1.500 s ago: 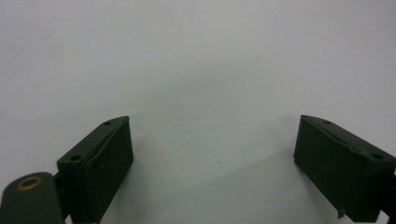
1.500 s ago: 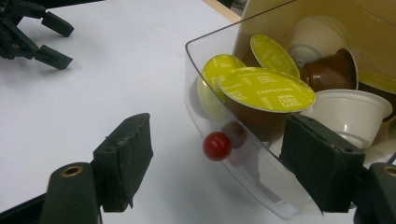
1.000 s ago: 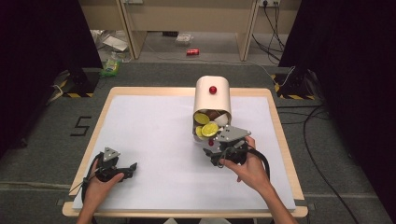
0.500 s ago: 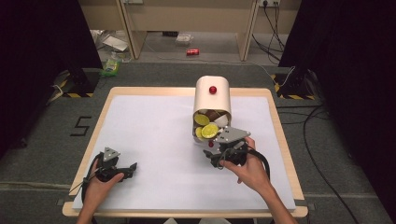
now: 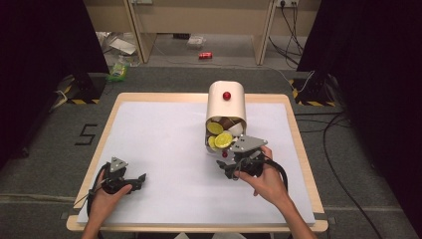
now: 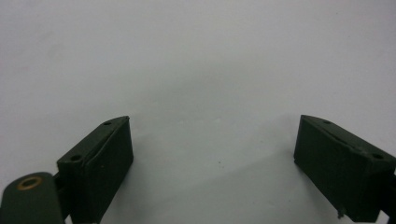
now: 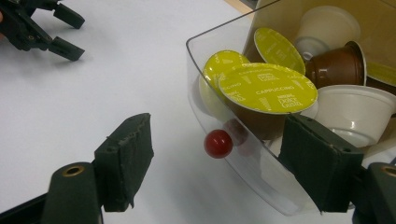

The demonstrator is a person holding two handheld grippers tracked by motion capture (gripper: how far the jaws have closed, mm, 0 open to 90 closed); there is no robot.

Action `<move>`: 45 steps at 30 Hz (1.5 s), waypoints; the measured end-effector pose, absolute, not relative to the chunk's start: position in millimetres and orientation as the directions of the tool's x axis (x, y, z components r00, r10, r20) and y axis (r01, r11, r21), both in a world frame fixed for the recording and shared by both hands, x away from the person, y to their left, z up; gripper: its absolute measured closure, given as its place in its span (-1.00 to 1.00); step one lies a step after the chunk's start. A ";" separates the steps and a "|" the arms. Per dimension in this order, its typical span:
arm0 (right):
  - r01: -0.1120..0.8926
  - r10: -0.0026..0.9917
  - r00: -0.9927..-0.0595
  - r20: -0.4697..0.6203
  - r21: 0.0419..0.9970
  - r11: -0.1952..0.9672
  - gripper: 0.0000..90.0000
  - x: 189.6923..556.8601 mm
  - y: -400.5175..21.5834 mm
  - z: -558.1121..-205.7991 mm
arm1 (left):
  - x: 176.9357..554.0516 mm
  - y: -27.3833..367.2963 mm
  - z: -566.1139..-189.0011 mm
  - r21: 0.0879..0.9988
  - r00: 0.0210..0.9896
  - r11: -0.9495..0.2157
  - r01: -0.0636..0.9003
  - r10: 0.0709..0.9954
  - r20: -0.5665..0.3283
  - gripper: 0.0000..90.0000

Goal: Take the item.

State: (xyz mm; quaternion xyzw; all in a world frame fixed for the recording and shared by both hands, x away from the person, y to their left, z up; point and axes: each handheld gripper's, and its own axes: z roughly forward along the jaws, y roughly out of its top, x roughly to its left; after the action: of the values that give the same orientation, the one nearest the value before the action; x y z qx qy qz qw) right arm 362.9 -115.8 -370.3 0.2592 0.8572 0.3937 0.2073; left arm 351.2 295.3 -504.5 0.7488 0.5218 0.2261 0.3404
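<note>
Dispenser point(image 5: 226, 102): cream capsule holder, standing at the far middle of the table point(image 5: 149, 144), with a clear drawer point(image 7: 219, 140) open at its near side. A red knob point(image 7: 218, 143) sits on the drawer front; a second red knob point(image 5: 227, 95) sits on the top.

Contents: capsules point(image 7: 266, 88), yellow-lidded, brown and white, heaped loosely in the drawer.

Handling, as judged: the thin clear plastic looks stiff, light and slick, and probably flexes if squeezed hard. The small round knob is the natural hold and may slip from flat pads. The capsules look light and may spill if the drawer is jerked.

Right gripper point(image 7: 219, 177): jaws apart, one either side of the drawer knob, clamping nothing.

Left gripper point(image 5: 130, 180): at the near left of the table, well apart from the dispenser, jaws wide apart over the bare white surface.
</note>
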 end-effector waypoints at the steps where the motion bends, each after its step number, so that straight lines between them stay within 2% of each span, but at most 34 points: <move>1: 0.281 0.608 -0.780 -0.151 0.782 0.556 -0.42 362.9 -115.8 -370.3 | 351.2 295.3 -504.5 0.746 0.353 -0.224 0.627 0.935 -0.017 -0.76; 18: 0.298 0.621 -0.775 -0.120 0.797 0.526 -0.43 366.8 -119.5 -368.9 | 351.2 295.3 -504.5 0.746 0.353 -0.224 0.628 0.935 -0.017 -0.76; 45: 0.297 0.598 -0.789 -0.138 0.767 0.569 -0.37 359.5 -117.4 -365.1 | 351.1 295.2 -504.5 0.746 0.353 -0.223 0.628 0.936 -0.018 -0.76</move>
State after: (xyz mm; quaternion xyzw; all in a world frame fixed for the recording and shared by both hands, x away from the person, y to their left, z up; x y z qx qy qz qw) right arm 359.5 -117.4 -365.1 0.2592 0.8638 0.3854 0.1955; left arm 351.1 295.2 -504.5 0.7485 0.5221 0.2259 0.3407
